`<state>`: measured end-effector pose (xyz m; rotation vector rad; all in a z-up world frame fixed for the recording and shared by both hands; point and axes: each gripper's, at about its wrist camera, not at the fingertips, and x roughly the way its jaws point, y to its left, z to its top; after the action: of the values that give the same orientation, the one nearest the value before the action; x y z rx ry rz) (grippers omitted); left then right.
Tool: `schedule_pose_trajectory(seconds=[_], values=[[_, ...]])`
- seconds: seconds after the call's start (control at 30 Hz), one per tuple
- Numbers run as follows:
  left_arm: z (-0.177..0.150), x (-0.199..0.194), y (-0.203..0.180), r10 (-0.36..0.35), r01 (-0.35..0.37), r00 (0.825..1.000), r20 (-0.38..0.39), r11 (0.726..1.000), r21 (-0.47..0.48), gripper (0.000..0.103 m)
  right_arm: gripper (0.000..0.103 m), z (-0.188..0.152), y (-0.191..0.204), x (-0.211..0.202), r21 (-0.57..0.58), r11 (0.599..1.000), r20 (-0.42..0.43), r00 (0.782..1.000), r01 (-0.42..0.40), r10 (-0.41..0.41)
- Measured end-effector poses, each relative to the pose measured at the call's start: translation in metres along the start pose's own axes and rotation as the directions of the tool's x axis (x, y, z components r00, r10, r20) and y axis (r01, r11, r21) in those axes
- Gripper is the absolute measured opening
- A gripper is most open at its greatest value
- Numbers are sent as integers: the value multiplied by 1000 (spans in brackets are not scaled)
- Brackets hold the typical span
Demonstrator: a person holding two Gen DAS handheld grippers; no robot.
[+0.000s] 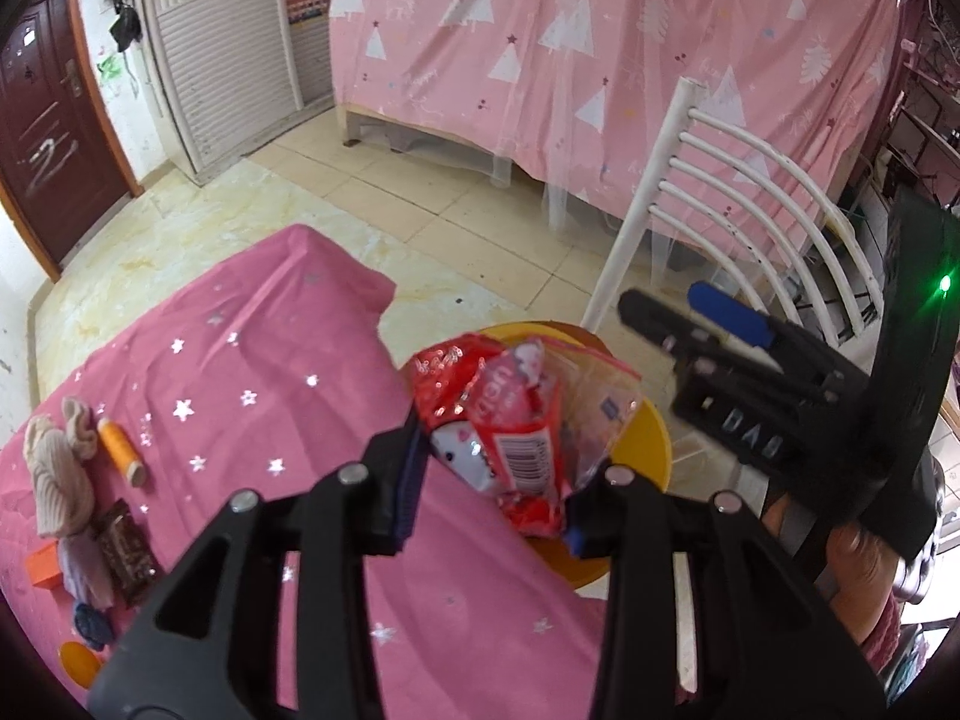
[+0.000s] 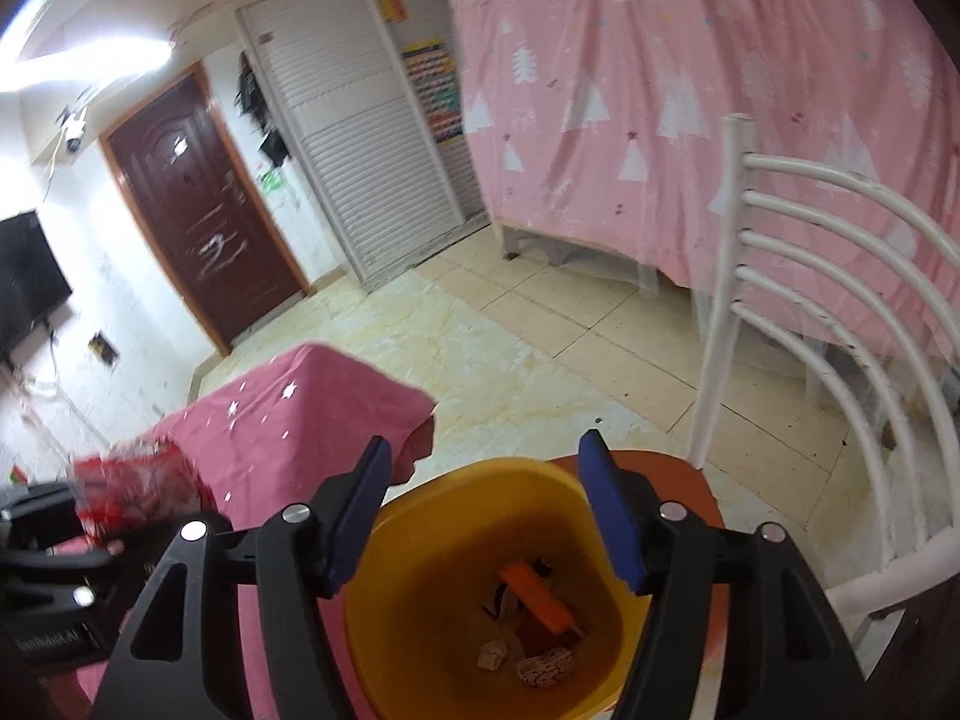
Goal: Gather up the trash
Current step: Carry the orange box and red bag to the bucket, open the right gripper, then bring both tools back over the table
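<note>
Your left claw (image 1: 489,480) fills the bottom of the left wrist view, its blue pads pinching a crumpled bundle of wrappers (image 1: 510,420): red foil, a white-and-pink packet with a barcode, and a clear zip bag. That bundle hangs over the near edge of the yellow bin (image 1: 651,438), which shows only as a curved rim behind the plastic. From the right wrist camera, the same red bundle (image 2: 135,489) appears blurred at the left edge, gripped by your left claw (image 2: 90,516).

Your right claw (image 2: 486,516) is spread wide with nothing between its blue pads (image 2: 360,528); it sits directly above the yellow bin (image 2: 420,630), looking down into it. At the bottom of the bin lie an orange piece (image 2: 537,597) and a few small crumpled scraps (image 2: 528,663). In the left wrist view, your right claw (image 1: 672,306) shows at the right, fingers parted and empty, with your hand (image 1: 852,576) on its handle.

The bin stands on a brown round seat (image 2: 672,468) of a white chair (image 1: 708,198), just beside the table (image 1: 252,348) with its pink star-printed cloth. On the table's far left lie a beige knit piece (image 1: 57,474), an orange thread spool (image 1: 120,447), a dark brown wrapper (image 1: 129,546) and a small orange block (image 1: 45,564), all well apart from the bin.
</note>
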<state>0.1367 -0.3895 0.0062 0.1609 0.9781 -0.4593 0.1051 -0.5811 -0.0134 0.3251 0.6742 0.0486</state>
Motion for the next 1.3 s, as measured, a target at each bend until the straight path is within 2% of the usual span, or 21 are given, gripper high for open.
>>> schedule_pose_trajectory(seconds=[0.23,0.3,0.37,0.87,1.3], values=[[1,5,-7,-20,20,1000,-15,1000,-4,41,59,1,-19,-11,67,998,34,999,-1,-1],[2,3,-8,-22,22,1000,-5,1000,-2,63,59,2,-18,-10,61,998,32,999,-5,3],[2,1,-10,-20,20,1000,13,1000,2,71,59,2,-14,-10,58,998,31,999,-7,5],[1,-24,4,-14,15,998,65,1000,-11,72,60,1,10,-5,11,999,26,999,-48,48],[-12,-65,61,38,-26,991,127,995,-99,72,62,1,66,1,-79,989,-3,993,-121,121]])
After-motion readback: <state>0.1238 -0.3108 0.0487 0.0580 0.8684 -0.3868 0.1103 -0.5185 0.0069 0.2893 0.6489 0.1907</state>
